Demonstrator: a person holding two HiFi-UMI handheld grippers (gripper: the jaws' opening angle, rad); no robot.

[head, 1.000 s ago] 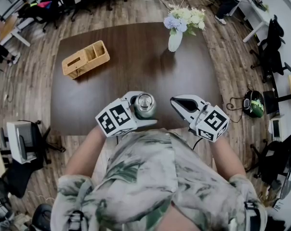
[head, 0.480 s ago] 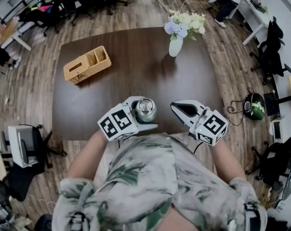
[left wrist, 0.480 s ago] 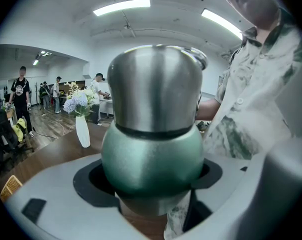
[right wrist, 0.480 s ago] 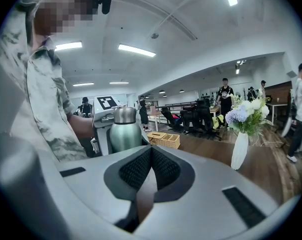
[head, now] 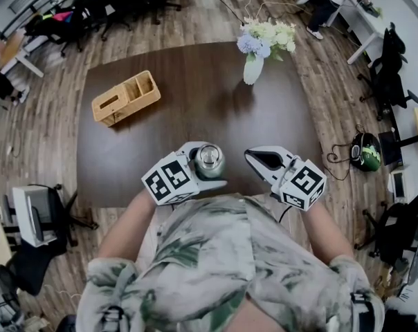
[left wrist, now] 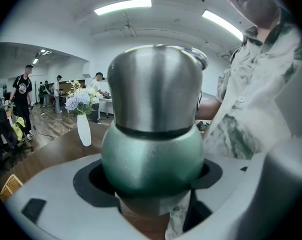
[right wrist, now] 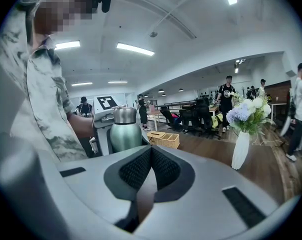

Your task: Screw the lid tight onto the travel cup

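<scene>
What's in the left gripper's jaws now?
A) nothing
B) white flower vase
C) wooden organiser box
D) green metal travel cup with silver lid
D: in its own view the left gripper grips the green metal travel cup with silver lid round its body.

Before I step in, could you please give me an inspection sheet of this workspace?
Surface: dark wooden table, mostly bare.
Job's things: green travel cup with its steel lid on top; tightness cannot be judged.
Clutter: organiser box far left; vase of flowers far centre.
Grippers: left tool shut on the travel cup's body; right tool shut, empty, apart from the cup.
Cables: one cable on the floor right of the table; nothing seen on the table.
Surroundings: office chairs, desks, people standing farther off.
</scene>
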